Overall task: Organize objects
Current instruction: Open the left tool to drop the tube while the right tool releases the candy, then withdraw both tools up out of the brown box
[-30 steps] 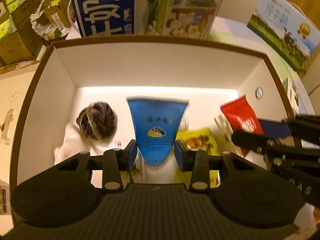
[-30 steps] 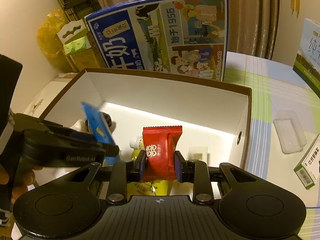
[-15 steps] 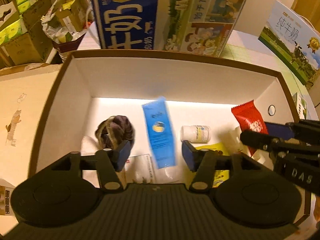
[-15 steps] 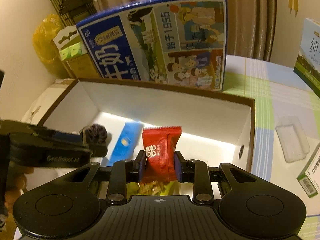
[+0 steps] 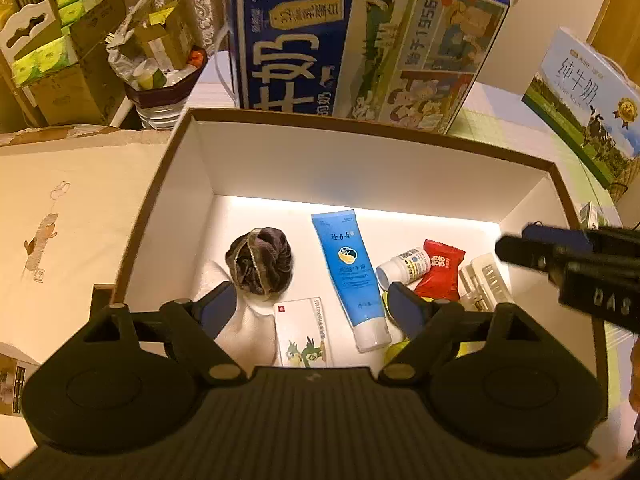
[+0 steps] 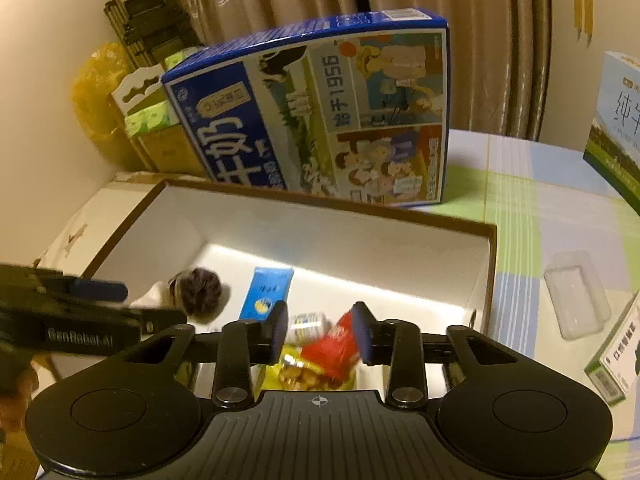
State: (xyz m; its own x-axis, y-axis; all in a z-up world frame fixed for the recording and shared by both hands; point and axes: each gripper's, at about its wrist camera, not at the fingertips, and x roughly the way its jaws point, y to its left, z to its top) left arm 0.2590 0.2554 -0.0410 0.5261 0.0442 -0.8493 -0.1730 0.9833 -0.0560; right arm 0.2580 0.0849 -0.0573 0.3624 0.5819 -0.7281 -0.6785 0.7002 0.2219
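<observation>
Left wrist view first: the left gripper (image 5: 314, 306) hangs over the near edge of the box (image 5: 360, 132), jaws spread wide and holding nothing. The box is a shallow cardboard tray, brown rim, smooth white inside. On its floor, toward the left wall, a dark crinkled scrunchie (image 5: 260, 265) sits on a soft white cloth (image 5: 240, 320). Mid-floor lies a glossy blue tube (image 5: 352, 272), flat crimped end toward the far wall, white cap toward the near edge. Beside it a small printed card box (image 5: 304, 332). Toward the right wall — a small white bottle (image 5: 404, 270) on its side, touching a shiny red candy packet (image 5: 438, 270), then a clear ribbed plastic piece (image 5: 486, 280).

Right wrist view now: the right gripper (image 6: 320, 334) is parted too, nothing pinched — the red candy packet (image 6: 332, 346) shows blurred below the gap, over a yellow snack bag (image 6: 304, 372). A tall blue milk carton case (image 6: 320, 120) stands just behind the box's far wall.
</observation>
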